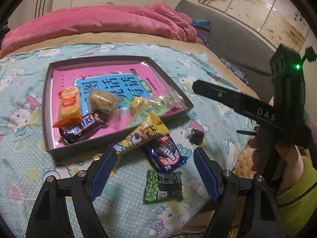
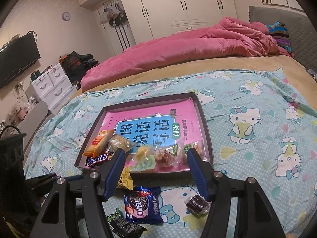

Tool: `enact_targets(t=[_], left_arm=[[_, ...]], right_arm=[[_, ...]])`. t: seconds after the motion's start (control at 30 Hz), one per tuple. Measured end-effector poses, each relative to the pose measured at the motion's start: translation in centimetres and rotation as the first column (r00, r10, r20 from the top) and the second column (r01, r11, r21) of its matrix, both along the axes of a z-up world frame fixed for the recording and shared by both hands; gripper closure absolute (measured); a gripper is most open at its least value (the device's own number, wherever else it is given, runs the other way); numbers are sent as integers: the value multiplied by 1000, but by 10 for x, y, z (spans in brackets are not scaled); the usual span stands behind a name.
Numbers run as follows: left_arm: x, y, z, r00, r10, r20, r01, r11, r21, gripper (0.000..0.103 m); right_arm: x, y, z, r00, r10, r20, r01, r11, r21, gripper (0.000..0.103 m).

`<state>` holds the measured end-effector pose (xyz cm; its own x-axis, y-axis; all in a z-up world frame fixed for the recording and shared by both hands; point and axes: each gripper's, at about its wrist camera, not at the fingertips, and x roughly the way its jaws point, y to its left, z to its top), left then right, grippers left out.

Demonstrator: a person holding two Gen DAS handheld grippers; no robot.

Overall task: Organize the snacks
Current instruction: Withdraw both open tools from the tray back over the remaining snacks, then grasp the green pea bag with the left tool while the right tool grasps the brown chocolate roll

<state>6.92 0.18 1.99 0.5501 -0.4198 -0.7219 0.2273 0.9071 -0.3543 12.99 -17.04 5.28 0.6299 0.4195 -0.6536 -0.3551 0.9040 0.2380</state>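
both tools (image 1: 154,170) (image 2: 156,170) gape before tray (image 2: 206,127) holding snickers (image 2: 98,158).

Both wrist views look down close over the bed — sharing the tray (image 1: 178,91) (image 2: 208,138), left view nearer.

A home bedroom is shown: a bed (image 2: 198,67) covered with a pink quilt (image 2: 178,53) and a cartoon-cat sheet (image 2: 257,119), white wardrobes (image 2: 178,6) along the wall, a wall-mounted television (image 2: 17,59), and a white drawer unit (image 2: 51,87).
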Motion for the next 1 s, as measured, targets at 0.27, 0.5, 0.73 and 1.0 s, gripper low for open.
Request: enact_targets(t=[0.27, 0.5, 0.73, 1.0], left_arm=[[-4, -8, -7, 999, -20, -25, 21, 999, 30, 22], [-5, -15, -13, 998, -35, -50, 38, 998, 45, 22], [-6, -16, -20, 996, -36, -81, 39, 999, 27, 22], [-7, -25, -31, 990, -58, -125, 66, 996, 57, 22]], right_arm=[[-7, -5, -4, 1000, 6, 2, -6, 1000, -30, 38], [-13, -5, -15, 1000, 31, 5, -30, 994, -106, 38], [-16, -11, -28, 999, 32, -13, -33, 990, -138, 38], [-17, -21, -41, 999, 17, -45, -24, 987, -161, 38]])
